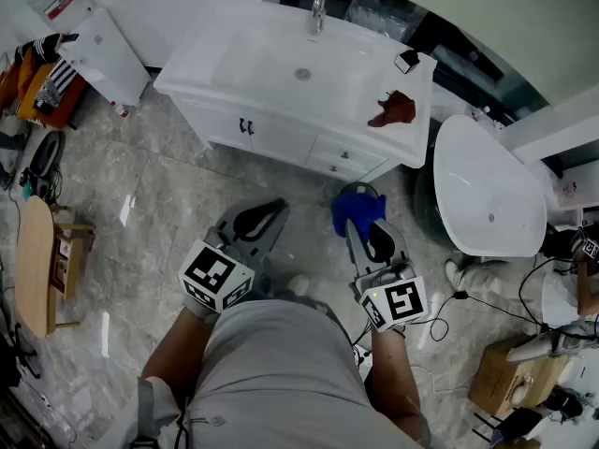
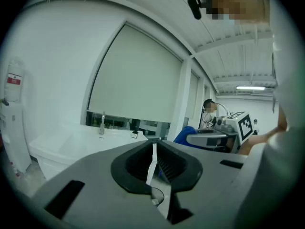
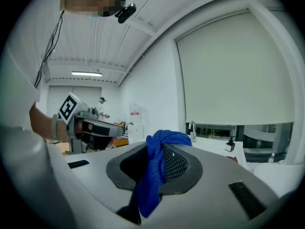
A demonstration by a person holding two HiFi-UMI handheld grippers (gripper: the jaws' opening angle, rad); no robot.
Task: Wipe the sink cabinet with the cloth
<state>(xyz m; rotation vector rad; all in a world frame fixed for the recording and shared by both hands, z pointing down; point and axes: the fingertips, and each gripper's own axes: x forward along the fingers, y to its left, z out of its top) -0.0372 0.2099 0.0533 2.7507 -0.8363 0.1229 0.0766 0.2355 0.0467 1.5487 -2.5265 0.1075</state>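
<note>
Right gripper [image 1: 361, 221] pinches the blue cloth [image 1: 357, 208], held low before the sink cabinet [image 1: 271, 131] (apart from its front). Left gripper [image 1: 273, 210]: jaws pressed together, empty. A reddish rag [image 1: 393, 110] lies on the countertop beside the basin [image 1: 271, 54], not in it.

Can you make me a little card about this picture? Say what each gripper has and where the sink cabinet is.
left gripper: shut, nothing in it
right gripper: shut on the blue cloth
sink cabinet: white, ahead of the person, apart from both grippers
on the cabinet top: a crumpled reddish-brown thing near its right end
wiping: not yet begun; the cloth is not touching the cabinet
</note>
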